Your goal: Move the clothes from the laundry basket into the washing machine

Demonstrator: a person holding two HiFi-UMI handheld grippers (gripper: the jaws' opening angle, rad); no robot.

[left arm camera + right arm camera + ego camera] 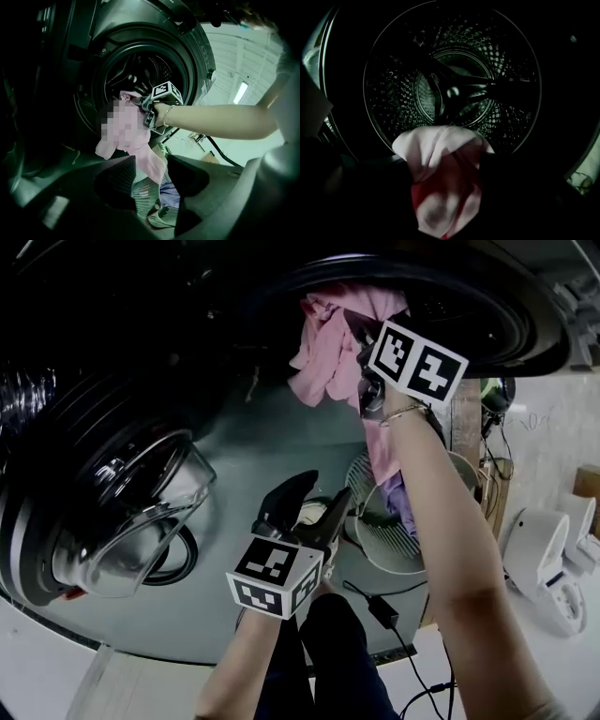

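Note:
My right gripper [361, 341] is at the mouth of the washing machine drum [450, 296], with a pink garment [328, 343] hanging from it over the rim. Along its jaws, which stand wide apart, the pink garment [445, 187] lies loose in the gap of my right gripper [446, 161], before the perforated drum [454, 89]. My left gripper [323, 491] hovers open and empty over the white laundry basket [375, 554]. Past my left gripper [151, 161], a striped cloth [143, 190] and a purple one [169, 192] lie in the basket.
The machine's round glass door [122, 512] hangs open at the left. A black cable with a power adapter [382, 610] lies on the floor near the basket. A white appliance [553, 559] stands at the right. My dark trouser leg [328, 652] is below.

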